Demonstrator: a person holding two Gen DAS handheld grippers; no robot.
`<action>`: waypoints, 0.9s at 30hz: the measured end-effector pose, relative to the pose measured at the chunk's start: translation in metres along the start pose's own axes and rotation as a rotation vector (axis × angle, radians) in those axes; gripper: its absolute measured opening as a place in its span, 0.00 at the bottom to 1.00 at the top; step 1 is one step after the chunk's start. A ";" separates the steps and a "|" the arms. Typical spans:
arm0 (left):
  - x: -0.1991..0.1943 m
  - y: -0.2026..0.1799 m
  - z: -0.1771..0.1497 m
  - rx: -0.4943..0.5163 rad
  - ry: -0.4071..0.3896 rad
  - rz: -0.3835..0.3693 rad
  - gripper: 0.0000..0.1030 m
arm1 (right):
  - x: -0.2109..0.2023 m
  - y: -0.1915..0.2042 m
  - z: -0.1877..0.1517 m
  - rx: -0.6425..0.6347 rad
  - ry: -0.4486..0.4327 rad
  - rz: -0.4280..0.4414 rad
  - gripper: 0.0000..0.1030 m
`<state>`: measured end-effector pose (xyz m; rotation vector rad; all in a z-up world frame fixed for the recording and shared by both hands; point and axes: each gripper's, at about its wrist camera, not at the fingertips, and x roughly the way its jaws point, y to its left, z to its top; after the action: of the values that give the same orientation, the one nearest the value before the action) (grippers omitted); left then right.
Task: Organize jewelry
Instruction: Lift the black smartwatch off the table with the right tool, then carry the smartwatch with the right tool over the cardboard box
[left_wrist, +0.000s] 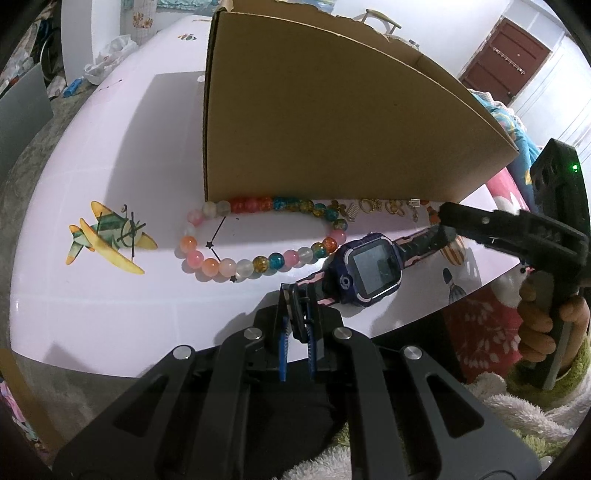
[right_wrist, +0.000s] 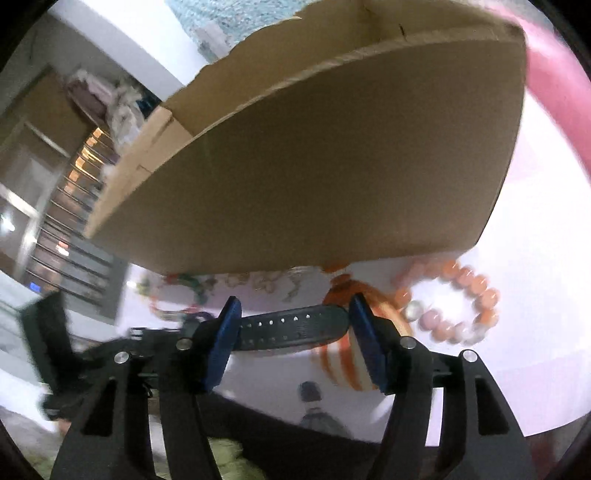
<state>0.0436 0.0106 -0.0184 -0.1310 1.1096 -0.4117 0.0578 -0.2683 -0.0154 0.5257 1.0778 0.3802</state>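
Cardboard box (left_wrist: 332, 122): fills the upper middle of both views, standing on the pale desk (left_wrist: 92, 306); my read is that it's where the jewelry ends up.
Watch (left_wrist: 373, 273): lower centre of the left view, flat on the desk with its strap stretched out to both sides.
Left hand-held gripper (left_wrist: 297, 325): bottom centre, jaws pinched nearly shut on the near strap end, probably pinning the watch while the other side gets a hold.
Right hand-held gripper (right_wrist: 293, 325): jaws fairly wide, the black strap (right_wrist: 295, 326) lying across the gap; blur hides any contact, though the pads don't look to be pressing.
Bead bracelet (left_wrist: 258, 236): left of the watch, its far side tucked against the box foot.
Small gold charms (left_wrist: 373, 206): a row along the box's base, right of the beads.
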 end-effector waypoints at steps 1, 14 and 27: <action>0.000 0.001 0.000 -0.001 0.000 -0.001 0.08 | 0.001 -0.002 -0.001 0.020 0.007 0.032 0.58; -0.002 0.003 0.001 -0.005 0.000 0.004 0.09 | 0.007 0.017 -0.027 0.002 0.035 0.101 0.36; -0.008 0.004 -0.004 -0.029 -0.039 -0.009 0.07 | -0.008 0.007 -0.029 -0.020 -0.037 0.006 0.04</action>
<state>0.0381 0.0181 -0.0148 -0.1685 1.0773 -0.3995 0.0279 -0.2606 -0.0163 0.5170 1.0364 0.3852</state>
